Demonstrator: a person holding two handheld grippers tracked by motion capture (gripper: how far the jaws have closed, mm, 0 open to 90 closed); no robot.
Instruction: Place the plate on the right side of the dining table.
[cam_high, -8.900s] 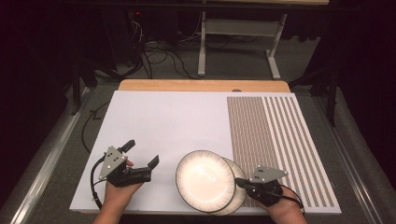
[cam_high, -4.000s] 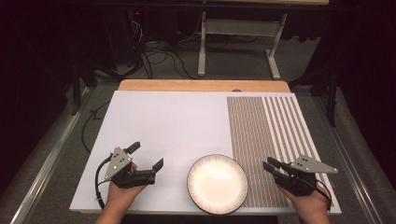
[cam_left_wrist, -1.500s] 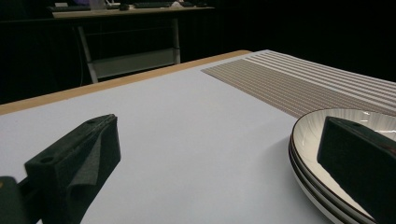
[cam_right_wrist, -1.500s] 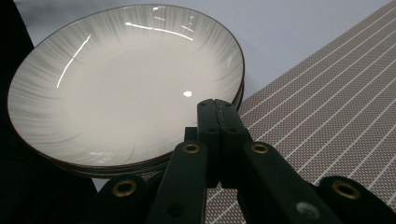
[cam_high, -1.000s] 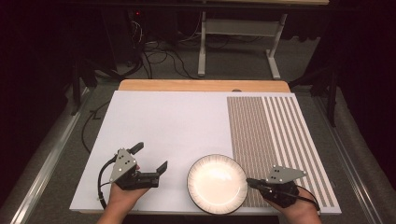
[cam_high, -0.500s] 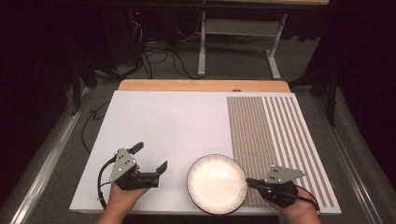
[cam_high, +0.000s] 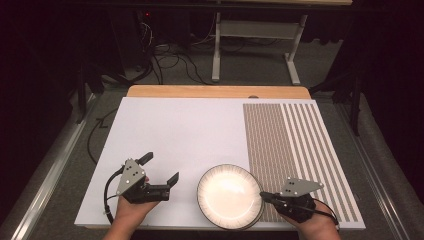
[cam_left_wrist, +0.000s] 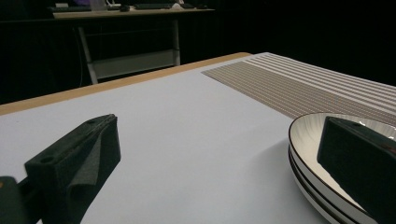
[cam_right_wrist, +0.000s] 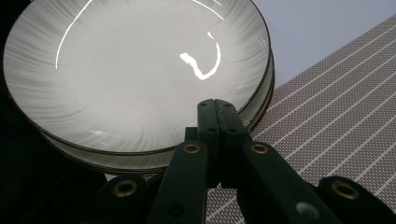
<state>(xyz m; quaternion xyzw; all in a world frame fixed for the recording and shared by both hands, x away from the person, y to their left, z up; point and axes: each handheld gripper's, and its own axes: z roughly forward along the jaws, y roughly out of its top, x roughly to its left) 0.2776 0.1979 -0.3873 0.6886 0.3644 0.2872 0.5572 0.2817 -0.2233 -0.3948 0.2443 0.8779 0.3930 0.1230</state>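
Plates (cam_high: 230, 196), two stacked white dishes with dark rims and fine radial ribbing, rest near the front edge of the white board (cam_high: 185, 130), with their right rim at the border of the brown striped mat (cam_high: 295, 145). Right gripper (cam_high: 263, 195), held in the person's right hand (cam_high: 310, 220), lies low at the right rim of the stack; its jaws are pressed fully together, and in the right gripper view their joined tips (cam_right_wrist: 215, 105) overlap the rim of the upper plate (cam_right_wrist: 135, 70), though whether the rim is pinched between them cannot be told. Left gripper (cam_high: 159, 167), held in the left hand (cam_high: 131, 212), sits on the board to the left of the plates and apart from them, its jaws spread wide with nothing between them; the left gripper view shows both pads (cam_left_wrist: 79, 163) separated over bare board, with the edge of the stack (cam_left_wrist: 308, 158) beside the far jaw. Wooden table edge (cam_high: 215, 91) borders the board at the rear.
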